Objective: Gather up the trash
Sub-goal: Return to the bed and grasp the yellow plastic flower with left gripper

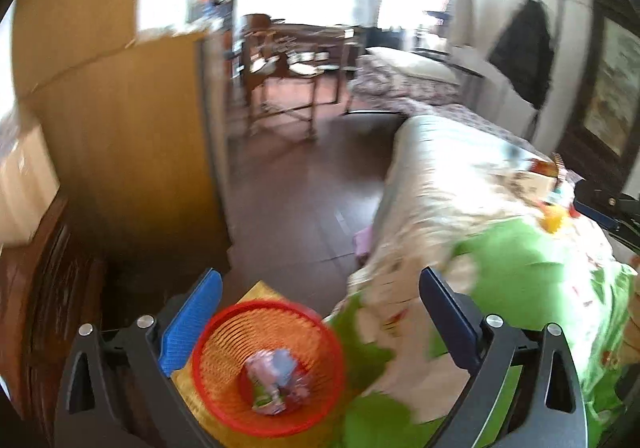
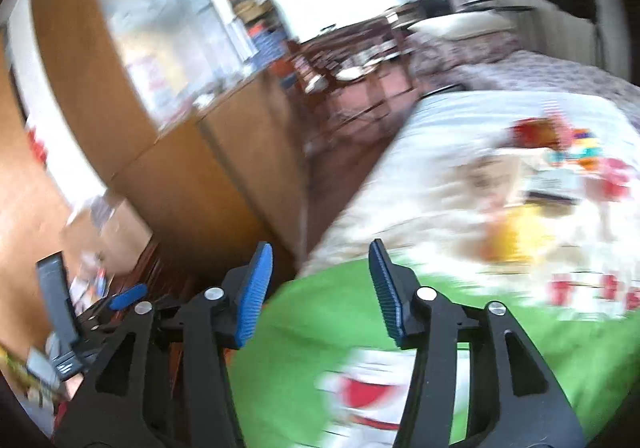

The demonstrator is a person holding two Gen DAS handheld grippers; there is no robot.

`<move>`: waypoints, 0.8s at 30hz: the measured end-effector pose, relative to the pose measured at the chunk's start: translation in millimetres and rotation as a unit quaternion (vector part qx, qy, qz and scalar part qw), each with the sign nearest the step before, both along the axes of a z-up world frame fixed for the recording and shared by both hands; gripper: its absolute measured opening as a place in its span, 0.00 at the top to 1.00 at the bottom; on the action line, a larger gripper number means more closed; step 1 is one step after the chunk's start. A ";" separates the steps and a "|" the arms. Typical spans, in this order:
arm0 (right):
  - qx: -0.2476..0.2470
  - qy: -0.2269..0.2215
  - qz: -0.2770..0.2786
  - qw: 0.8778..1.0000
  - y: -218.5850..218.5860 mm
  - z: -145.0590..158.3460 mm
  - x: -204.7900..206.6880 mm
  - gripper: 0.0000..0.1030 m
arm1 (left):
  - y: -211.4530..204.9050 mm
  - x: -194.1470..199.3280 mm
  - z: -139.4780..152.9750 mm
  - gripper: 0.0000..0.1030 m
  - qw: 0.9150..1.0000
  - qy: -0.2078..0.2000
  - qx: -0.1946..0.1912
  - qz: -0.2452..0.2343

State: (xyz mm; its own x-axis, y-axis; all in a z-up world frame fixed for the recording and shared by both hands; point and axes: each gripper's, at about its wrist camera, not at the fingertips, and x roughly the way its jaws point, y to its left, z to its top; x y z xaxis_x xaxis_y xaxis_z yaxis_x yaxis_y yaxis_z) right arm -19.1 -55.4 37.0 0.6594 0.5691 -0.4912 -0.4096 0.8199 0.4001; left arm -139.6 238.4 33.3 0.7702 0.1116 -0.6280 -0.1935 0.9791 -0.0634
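At lower centre of the left wrist view: red mesh basket (image 1: 269, 366) holding crumpled wrappers (image 1: 278, 380), beside bed (image 1: 460, 184); left gripper (image 1: 320, 322) released, empty; right gripper (image 2: 320, 294) parted, empty

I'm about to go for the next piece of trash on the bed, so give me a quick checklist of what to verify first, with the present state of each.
1. Left gripper empty, jaws wide: ok.
2. Right gripper empty, jaws apart: ok.
3. Red basket upright on the floor beside the bed, mouth unobstructed: ok.
4. Wrappers already lying inside the basket: ok.
5. More litter in sight: a yellow piece and colourful packets lie on the bedspread: ok.
6. Exact shape and edges of that litter: cannot tell, both views are blurred.
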 end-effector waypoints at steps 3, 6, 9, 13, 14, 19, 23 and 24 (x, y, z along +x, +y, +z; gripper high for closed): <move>-0.001 -0.008 -0.061 0.998 -50.0 -2.4 2.1 0.46 | -43.5 21.3 13.4 0.06 0.999 -0.001 0.009 -0.044; -0.011 -0.006 -0.122 0.992 -98.2 -9.0 7.5 0.43 | -88.7 47.6 19.8 0.06 0.996 0.003 0.018 -0.086; -0.029 0.011 -0.178 0.984 -136.7 -17.6 22.0 0.41 | -136.9 75.1 21.1 0.06 0.991 0.009 0.035 -0.128; -0.029 0.054 -0.235 0.970 -178.3 -26.5 51.7 0.35 | -192.0 110.5 15.2 0.06 0.983 0.022 0.049 -0.175; -0.022 0.063 -0.239 0.969 -187.2 -27.3 58.0 0.35 | -207.6 121.7 12.6 0.06 0.980 0.028 0.049 -0.189; 0.007 0.075 -0.262 0.962 -213.7 -36.0 91.4 0.30 | -263.5 166.4 -9.5 0.06 0.969 0.063 0.038 -0.235; 0.048 0.134 -0.268 0.953 -228.7 -60.6 105.4 0.30 | -293.9 199.2 -42.6 0.06 0.956 0.114 0.017 -0.270; 0.055 0.139 -0.270 0.951 -231.2 -59.4 108.1 0.30 | -297.4 205.6 -53.8 0.06 0.954 0.126 0.020 -0.270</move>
State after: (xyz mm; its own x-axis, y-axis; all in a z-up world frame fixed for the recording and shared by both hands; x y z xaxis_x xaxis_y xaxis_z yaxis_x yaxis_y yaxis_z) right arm 89.0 -286.6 -22.4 0.7229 0.2422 -0.6471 0.1937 0.8279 0.5264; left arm 66.1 -59.0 -20.6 0.5474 -0.2317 -0.8041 0.3365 0.9407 -0.0420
